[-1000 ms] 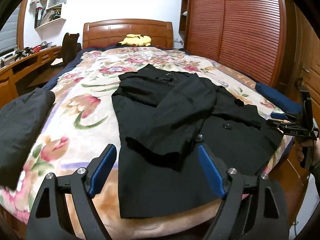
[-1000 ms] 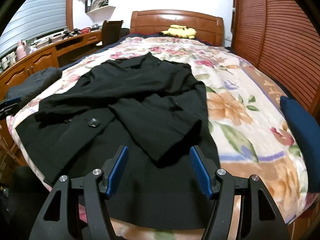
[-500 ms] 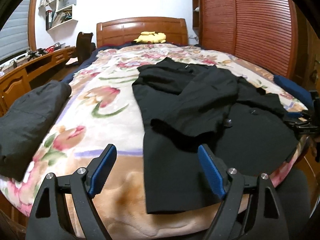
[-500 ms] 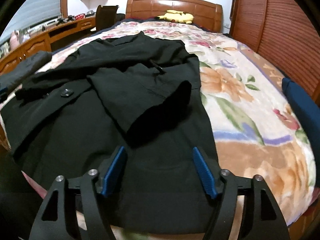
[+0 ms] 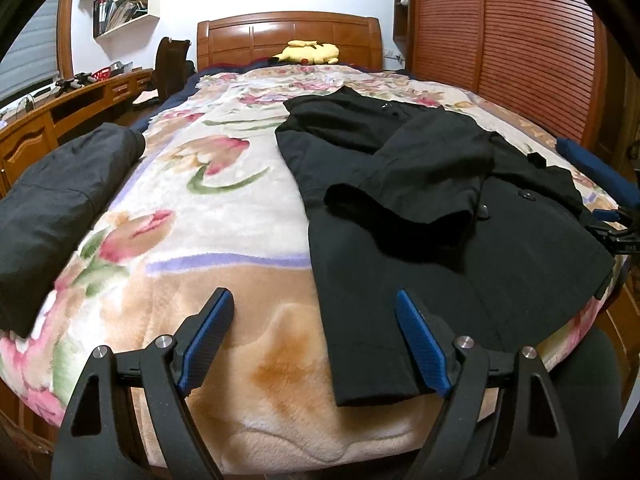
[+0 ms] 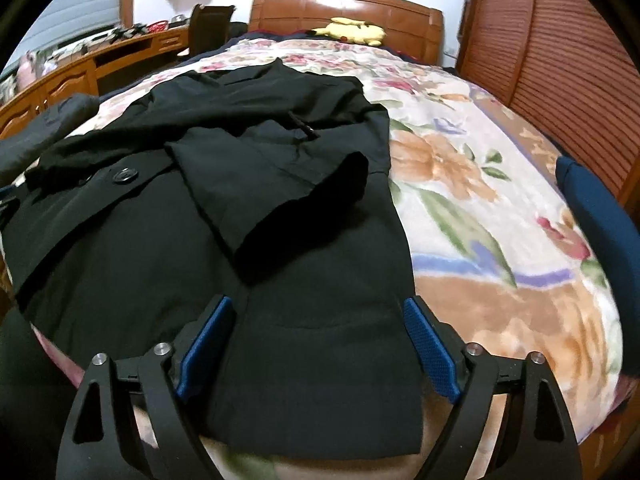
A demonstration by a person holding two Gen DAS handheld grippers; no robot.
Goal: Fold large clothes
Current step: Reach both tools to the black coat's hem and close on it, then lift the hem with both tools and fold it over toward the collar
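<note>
A black coat (image 5: 420, 216) lies flat on the floral blanket (image 5: 208, 208), both sleeves folded over its front. My left gripper (image 5: 314, 340) is open and empty, above the blanket at the coat's lower left hem corner. My right gripper (image 6: 316, 340) is open and empty, low over the coat's (image 6: 280, 208) lower right hem. The right gripper also shows at the far right edge of the left wrist view (image 5: 618, 226).
A folded dark grey garment (image 5: 60, 200) lies at the bed's left edge. A blue cushion (image 6: 600, 216) lies at the right edge. A yellow plush toy (image 5: 308, 53) sits by the headboard. A wooden desk (image 5: 60, 120) stands left, a slatted wardrobe (image 5: 520, 48) right.
Both grippers have come lower and closer to the coat's hem. The left gripper has shifted left toward the hem corner. Both stay open.
</note>
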